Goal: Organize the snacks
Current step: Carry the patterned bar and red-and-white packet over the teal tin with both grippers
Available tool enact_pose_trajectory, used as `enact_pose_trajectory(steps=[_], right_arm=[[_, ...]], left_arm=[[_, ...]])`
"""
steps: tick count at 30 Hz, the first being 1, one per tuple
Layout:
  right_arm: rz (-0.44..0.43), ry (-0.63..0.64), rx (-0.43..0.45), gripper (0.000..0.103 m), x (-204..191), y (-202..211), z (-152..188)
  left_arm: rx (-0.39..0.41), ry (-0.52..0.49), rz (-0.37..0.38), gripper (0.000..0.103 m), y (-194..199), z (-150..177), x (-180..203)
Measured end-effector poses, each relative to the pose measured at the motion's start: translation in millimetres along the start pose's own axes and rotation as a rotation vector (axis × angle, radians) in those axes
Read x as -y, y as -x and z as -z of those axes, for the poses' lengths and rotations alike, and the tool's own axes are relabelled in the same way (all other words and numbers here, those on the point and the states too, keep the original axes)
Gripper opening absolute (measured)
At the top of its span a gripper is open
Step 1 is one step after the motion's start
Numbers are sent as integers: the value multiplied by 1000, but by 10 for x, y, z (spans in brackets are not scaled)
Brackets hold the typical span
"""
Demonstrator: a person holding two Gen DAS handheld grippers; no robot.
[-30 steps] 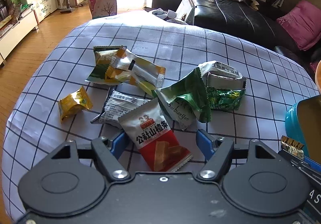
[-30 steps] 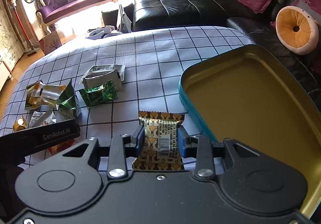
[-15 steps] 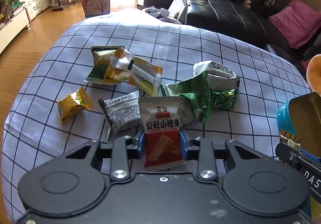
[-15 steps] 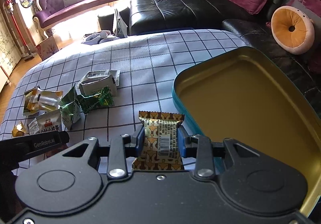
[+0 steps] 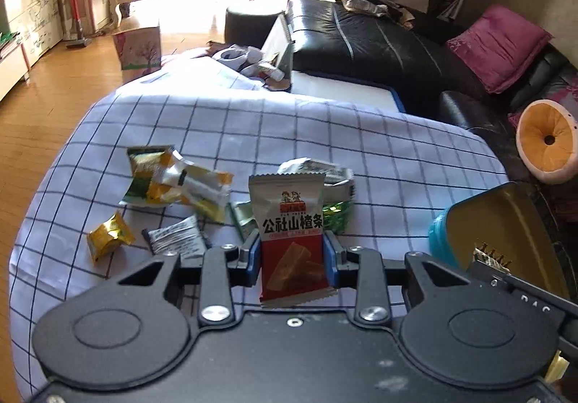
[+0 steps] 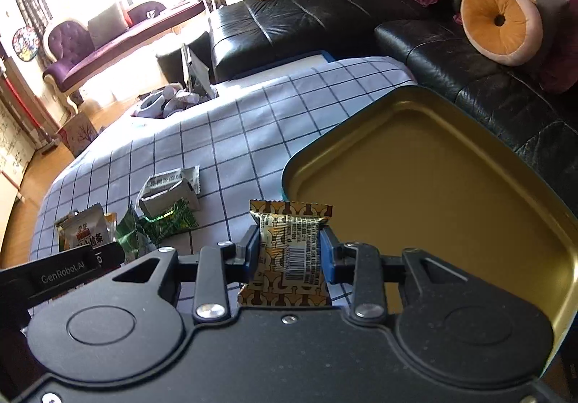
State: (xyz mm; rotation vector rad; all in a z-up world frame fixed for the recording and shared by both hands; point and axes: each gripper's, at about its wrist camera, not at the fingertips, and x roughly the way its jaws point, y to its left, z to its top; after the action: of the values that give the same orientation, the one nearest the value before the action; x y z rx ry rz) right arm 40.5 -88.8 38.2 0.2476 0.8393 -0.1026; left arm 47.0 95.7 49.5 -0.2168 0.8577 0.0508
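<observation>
My left gripper [image 5: 292, 260] is shut on a red-and-white hawthorn snack packet [image 5: 289, 233] and holds it up off the checked cloth. My right gripper [image 6: 289, 255] is shut on a gold patterned snack packet [image 6: 289, 251], held just left of the open tin's near corner. The tin [image 6: 433, 200] has a gold inside and a teal outer wall; it also shows at the right of the left wrist view [image 5: 505, 222]. Several loose packets [image 5: 177, 182] lie on the cloth to the left.
The table wears a white cloth with a dark grid [image 5: 289, 128]. A small yellow packet [image 5: 108, 237] and a grey one [image 5: 177, 240] lie near the left. Green and white packets [image 6: 166, 200] sit mid-table. A black sofa [image 6: 325, 27] stands behind.
My left gripper closed on the red-and-white packet and lifted it off the cloth. My right gripper, still holding the gold packet, rose and moved toward the tin.
</observation>
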Motion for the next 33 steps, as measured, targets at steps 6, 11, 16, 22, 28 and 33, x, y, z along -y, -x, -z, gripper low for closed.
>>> enact_pose_trajectory(steps=[6,11,16,22,28,33], right_arm=[[60,-103,82,43,274,291,-165],[137,-140,143,43,539,431,-254],[169,-213,159,43,816,471,-287],[219,-256,146,43,1007,390,-266],[227,-253,133,43,1087,352,-235],[194,-257,107,43,1139,322,-255]], left_arm=[[45,-114,88,33,183,-155,559],[36,-202,144,33,157,-85,938],[-13,-294,149,23,6,69,1266],[-58,-305,223,21,-146,145,1513],[-38,-300,216,22,-161,92,1420],[-25,-413,231,39,-185,257,1197]])
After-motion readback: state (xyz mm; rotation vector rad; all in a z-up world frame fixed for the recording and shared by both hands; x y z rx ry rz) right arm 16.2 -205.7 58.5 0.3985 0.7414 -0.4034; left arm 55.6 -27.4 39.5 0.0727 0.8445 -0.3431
